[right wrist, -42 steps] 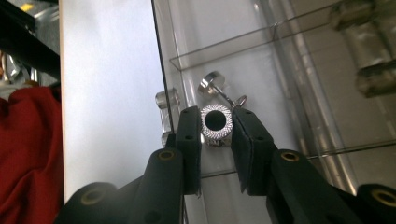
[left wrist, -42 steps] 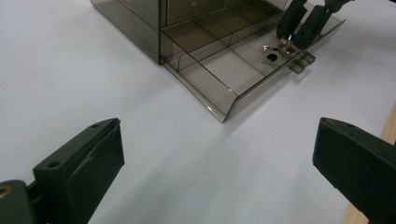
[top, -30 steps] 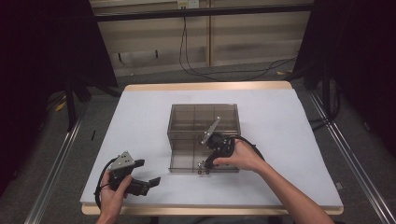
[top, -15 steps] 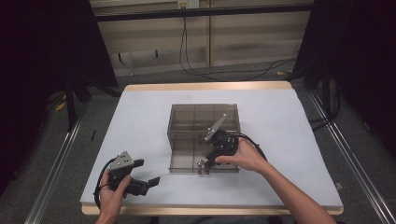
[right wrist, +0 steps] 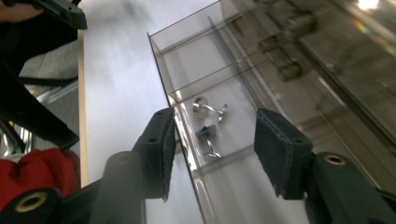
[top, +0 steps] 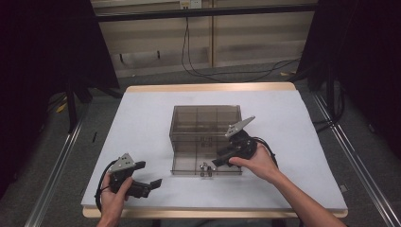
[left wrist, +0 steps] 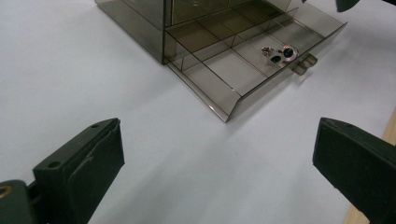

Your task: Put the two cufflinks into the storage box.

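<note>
While the pair of small silvery cufflinks [right wrist: 209,125] lies in a front compartment of the pulled-out smoky clear plastic drawer [top: 189,165], near its front wall, the right claw [top: 218,161] hangs just above and to the right of them. Its jaws have just been opening and now stand partly spread with nothing pinched; in the right gripper view the drawer's front wall runs up between them and the cufflinks sit just beyond the tips. The drawer's long axis runs across the table [top: 142,118], parallel to its near edge, and it juts toward the person from the tinted box cabinet [top: 205,118]. Any further dealing with the drawer, such as pushing it home, would likely go away from the person, along its short axis. The right hand is much the nearer. The left claw [top: 149,178] rests well apart at the near left of the white table, jaws wide and empty.
</note>
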Demonstrator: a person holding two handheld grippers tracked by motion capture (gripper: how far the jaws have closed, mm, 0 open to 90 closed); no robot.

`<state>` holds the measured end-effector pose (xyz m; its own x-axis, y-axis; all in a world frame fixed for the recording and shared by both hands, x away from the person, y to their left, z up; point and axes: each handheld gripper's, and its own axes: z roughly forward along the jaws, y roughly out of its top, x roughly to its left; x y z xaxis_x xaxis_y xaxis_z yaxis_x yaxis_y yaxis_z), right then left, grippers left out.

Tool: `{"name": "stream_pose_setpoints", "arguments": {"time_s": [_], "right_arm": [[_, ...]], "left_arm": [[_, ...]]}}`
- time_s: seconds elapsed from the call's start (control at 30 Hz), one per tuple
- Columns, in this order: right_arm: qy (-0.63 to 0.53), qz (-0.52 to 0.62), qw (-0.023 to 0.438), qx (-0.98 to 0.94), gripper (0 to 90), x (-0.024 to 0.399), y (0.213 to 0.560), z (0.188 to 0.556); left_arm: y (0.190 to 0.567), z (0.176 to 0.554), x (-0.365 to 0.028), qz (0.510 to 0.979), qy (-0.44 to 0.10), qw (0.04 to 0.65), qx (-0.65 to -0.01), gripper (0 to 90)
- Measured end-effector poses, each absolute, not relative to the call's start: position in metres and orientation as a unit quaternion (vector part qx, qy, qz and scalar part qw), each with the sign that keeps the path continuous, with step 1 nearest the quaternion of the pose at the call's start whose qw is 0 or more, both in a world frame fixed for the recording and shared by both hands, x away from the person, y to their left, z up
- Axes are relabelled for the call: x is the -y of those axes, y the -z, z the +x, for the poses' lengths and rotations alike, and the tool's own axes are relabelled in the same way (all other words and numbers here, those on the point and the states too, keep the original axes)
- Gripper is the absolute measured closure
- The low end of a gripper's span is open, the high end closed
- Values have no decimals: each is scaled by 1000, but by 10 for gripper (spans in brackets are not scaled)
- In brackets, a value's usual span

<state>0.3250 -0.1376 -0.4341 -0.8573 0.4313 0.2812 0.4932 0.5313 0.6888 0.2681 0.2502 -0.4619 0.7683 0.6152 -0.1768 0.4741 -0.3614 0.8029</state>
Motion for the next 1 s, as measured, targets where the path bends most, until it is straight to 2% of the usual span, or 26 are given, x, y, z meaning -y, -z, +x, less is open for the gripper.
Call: {"name": "stream_pose_setpoints", "arguments": {"time_s": [0.33,0.63,0.77,1.0], "right_arm": [[439,-302,0,846,332,170,430,312],[473,-346,-46,809,148,207,429,294],[474,-366,-66,798,118,225,432,285],[473,-408,-102,774,115,254,439,271]], "left_arm": [[462,269,-251,819,-77,461,-334,20],[462,269,-252,815,-78,465,-338,20],[463,270,-252,814,-77,464,-339,20],[463,270,-252,816,-79,461,-341,21]]}}
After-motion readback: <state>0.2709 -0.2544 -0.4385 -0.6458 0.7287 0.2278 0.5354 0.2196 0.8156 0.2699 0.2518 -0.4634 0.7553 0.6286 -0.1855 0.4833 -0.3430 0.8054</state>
